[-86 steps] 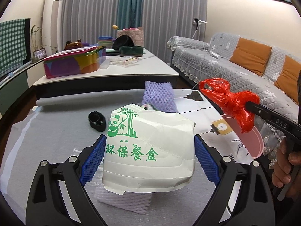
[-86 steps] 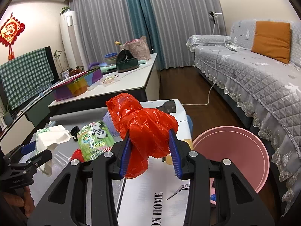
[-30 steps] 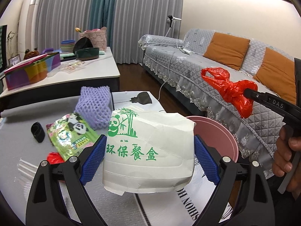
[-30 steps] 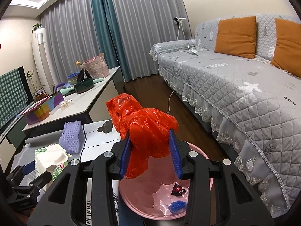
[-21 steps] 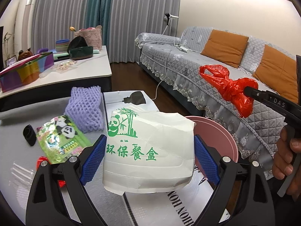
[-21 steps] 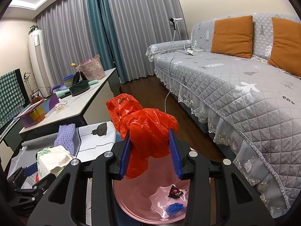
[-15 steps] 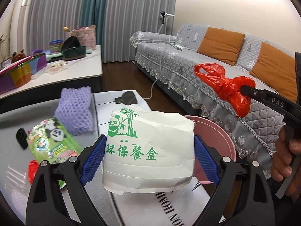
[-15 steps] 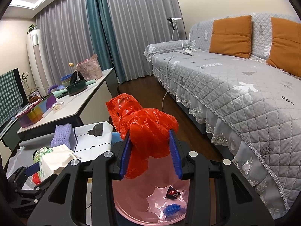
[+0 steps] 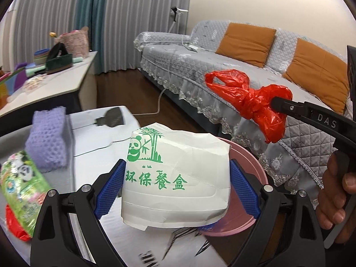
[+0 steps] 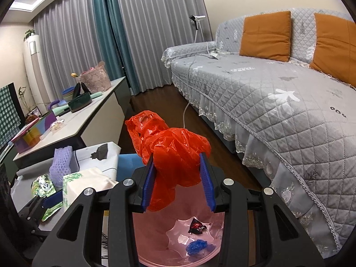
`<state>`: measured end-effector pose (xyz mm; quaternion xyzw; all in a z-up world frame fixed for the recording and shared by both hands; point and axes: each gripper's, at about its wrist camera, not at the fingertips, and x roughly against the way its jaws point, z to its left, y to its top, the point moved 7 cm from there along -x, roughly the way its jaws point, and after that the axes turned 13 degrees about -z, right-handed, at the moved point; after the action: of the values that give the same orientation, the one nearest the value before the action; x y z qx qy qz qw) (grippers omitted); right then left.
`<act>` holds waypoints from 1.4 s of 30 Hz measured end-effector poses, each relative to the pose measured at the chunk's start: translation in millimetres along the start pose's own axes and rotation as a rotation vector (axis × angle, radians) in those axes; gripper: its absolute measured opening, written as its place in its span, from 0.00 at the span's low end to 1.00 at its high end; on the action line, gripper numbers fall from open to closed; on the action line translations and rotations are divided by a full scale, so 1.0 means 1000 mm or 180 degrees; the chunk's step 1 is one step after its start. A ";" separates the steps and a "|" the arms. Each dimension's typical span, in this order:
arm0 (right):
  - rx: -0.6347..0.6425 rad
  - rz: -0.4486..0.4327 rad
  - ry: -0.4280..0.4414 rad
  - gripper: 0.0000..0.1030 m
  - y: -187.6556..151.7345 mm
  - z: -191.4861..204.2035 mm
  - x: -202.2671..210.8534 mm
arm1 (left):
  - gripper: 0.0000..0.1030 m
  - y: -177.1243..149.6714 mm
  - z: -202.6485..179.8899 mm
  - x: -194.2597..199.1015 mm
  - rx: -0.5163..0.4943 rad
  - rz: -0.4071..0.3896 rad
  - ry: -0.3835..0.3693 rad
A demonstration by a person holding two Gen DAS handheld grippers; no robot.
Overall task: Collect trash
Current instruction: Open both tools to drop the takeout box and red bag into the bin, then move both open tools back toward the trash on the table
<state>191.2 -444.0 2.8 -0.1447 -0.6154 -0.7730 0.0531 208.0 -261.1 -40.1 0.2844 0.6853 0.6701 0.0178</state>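
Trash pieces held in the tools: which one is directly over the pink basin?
The red plastic bag in the right tool; the pink basin lies directly below it, unlike the white meal box.

The white paper meal box [image 9: 175, 178] carries green characters "环保餐盒" beneath a green panda-and-bamboo drawing; the right gripper [image 9: 276, 104] shows white letters "DAS" on its black arm; print on the surface [image 9: 124, 240] is too blurred to read.

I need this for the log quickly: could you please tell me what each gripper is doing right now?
Left gripper: closed on the white paper box.
Right gripper: closed on the red plastic bag, above the pink bin.
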 end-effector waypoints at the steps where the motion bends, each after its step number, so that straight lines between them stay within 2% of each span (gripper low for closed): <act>1: -0.0015 0.0016 -0.0020 0.38 -0.001 -0.003 -0.001 | 0.85 -0.001 -0.004 -0.005 -0.0021 0.0010 -0.0031; 8: -0.0080 0.0067 -0.0125 0.38 -0.004 -0.021 -0.007 | 0.85 -0.006 -0.027 -0.028 -0.0154 0.0094 -0.0245; 13: -0.0059 0.0092 -0.0151 0.38 -0.006 -0.023 -0.011 | 0.86 -0.012 -0.031 -0.041 -0.0168 0.0179 -0.0305; 15: -0.0055 0.0117 -0.0144 0.42 -0.008 -0.023 -0.013 | 0.87 -0.013 -0.032 -0.044 -0.0151 0.0213 -0.0328; 17: -0.0044 0.0142 -0.0179 0.54 -0.009 -0.024 -0.015 | 0.87 -0.015 -0.030 -0.046 -0.0130 0.0247 -0.0305; 22: -0.0055 0.0137 -0.0198 0.55 -0.010 -0.024 -0.017 | 0.88 -0.017 -0.028 -0.046 -0.0064 0.0277 -0.0330; 36: 0.0101 0.0098 -0.0145 0.55 -0.012 -0.009 -0.013 | 0.85 -0.004 -0.015 -0.010 -0.0085 0.0178 -0.0251; 42: 0.0154 0.0080 -0.0102 0.55 -0.011 0.004 -0.007 | 0.82 0.005 0.010 0.021 0.0084 0.0132 -0.0103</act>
<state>195.7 -438.5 -9.0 -0.1635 -0.6329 -0.7547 0.0564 196.3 -243.9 -29.1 0.3096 0.6877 0.6566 0.0113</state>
